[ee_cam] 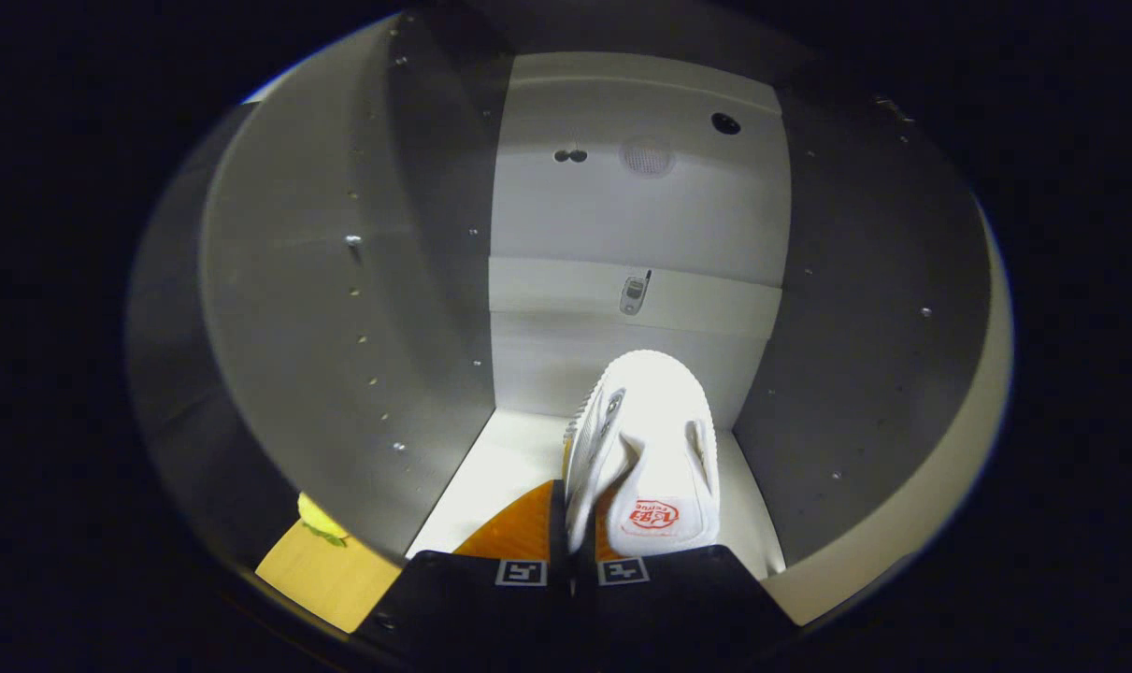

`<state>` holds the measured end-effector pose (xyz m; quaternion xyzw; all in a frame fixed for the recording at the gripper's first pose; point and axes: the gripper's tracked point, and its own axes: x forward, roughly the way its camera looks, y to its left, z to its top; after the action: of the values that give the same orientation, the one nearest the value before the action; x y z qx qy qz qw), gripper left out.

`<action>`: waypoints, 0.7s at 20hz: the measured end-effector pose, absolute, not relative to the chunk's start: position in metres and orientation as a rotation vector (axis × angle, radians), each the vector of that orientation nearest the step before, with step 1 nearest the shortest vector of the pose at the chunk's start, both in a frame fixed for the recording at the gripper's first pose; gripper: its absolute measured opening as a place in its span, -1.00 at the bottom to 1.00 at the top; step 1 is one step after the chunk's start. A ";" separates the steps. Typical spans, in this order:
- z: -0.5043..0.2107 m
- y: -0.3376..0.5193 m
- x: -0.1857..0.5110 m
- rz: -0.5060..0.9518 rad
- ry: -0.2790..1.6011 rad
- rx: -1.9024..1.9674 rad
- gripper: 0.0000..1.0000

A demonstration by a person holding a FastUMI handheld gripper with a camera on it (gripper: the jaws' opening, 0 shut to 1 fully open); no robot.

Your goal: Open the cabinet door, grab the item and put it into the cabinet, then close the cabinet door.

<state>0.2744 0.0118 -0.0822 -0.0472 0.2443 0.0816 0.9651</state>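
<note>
Gripper view: tool [575, 523] gripping white shoe [654, 439].

Tongs [573, 523] apparently clamped nearly shut.

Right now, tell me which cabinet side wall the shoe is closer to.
The right wall: the white shoe, pinched in the claw, nearly meets its base; bare floor separates it from the left wall.

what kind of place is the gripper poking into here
Most likely the inside of an open cabinet: a pale back panel, grey side walls dotted with shelf-pin holes, and a white floor. The gripper holds a white shoe inside it.
</note>
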 end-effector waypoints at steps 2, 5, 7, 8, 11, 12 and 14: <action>-0.097 0.014 0.296 0.161 0.513 -0.103 -0.90; -0.124 0.014 0.316 0.146 0.565 -0.100 -0.90; -0.142 0.011 0.326 0.137 0.606 -0.092 -0.90; -0.146 0.011 0.329 0.135 0.616 -0.090 -0.90; -0.162 0.009 0.339 0.107 0.646 -0.073 -0.90; -0.166 0.008 0.342 0.099 0.654 -0.061 -0.90; -0.173 0.005 0.342 0.077 0.684 -0.042 -0.82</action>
<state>0.3420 0.0050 -0.1734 -0.0206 0.3351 0.0378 0.9412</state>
